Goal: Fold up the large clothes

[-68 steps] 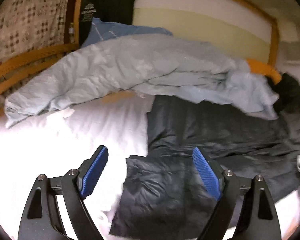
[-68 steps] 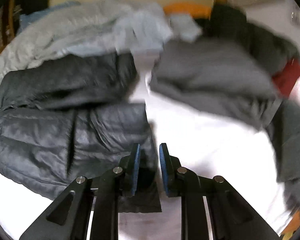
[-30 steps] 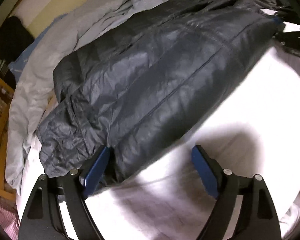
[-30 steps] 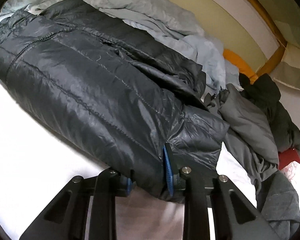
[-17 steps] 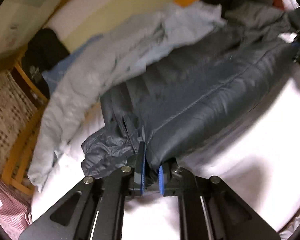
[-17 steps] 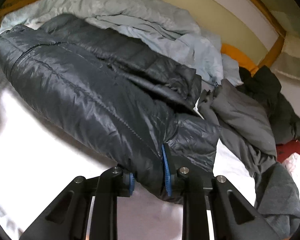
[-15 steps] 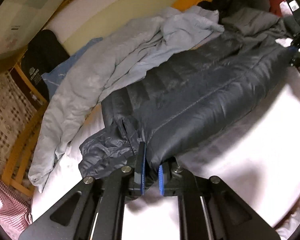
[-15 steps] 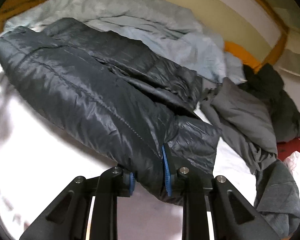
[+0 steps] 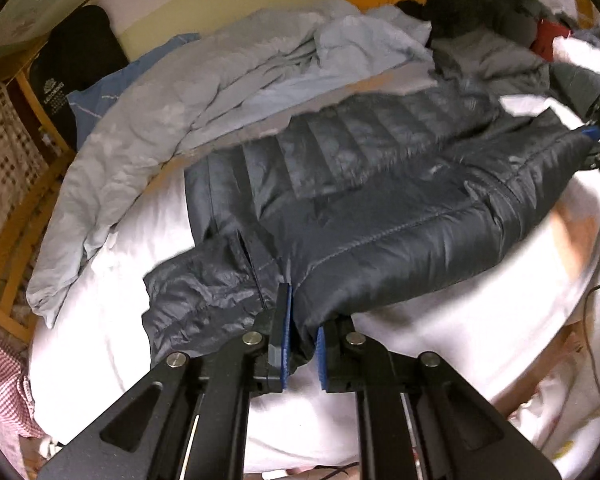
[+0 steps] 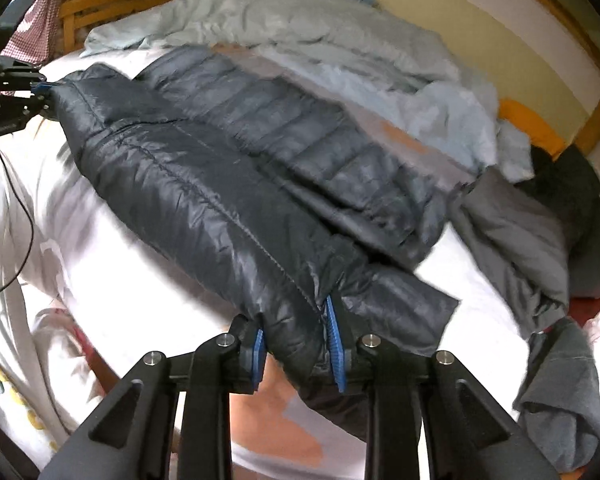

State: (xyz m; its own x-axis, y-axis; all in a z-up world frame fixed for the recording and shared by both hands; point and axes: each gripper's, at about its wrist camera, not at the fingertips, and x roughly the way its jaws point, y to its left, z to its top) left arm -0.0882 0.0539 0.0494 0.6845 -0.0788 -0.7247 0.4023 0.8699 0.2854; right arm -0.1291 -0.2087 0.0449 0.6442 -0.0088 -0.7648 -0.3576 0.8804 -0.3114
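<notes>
Two grippers hold one dark quilted jacket (image 9: 380,208) by its near edge, one at each end. In the left wrist view, at lower centre of the frame, the left gripper (image 9: 300,344) is nearly fully closed, its blue pads pinching a thin fold of the jacket's edge next to a crumpled sleeve (image 9: 196,292) that hangs to the left of the pads. In the right wrist view, at lower centre, the right gripper (image 10: 298,340) is clamped on a thicker bunch of the same jacket, so its jaws stand somewhat apart with padded fabric filling the gap.

Beyond the pads, the jacket stretches across the white bed (image 9: 440,340) as a long band. In the left wrist view it runs toward the upper right of the frame, where the other gripper is just visible at the edge. Its near edge appears raised off the sheet, while the far quilted panels rest on the bed or on the bedding behind; which of the two cannot be told.

Step in hand, as judged: the lengthwise fold, with the near edge lifted for carrying over.

Next move, as judged: carry both grippers together toward the far edge, keep the span taut and level, lay the edge down square, then release. The loose sleeve needs tucking inside the fold.

Farther back lie a pale blue duvet (image 9: 204,92), a heap of grey garments (image 10: 512,236) and the wooden bed frame (image 9: 28,216).
</notes>
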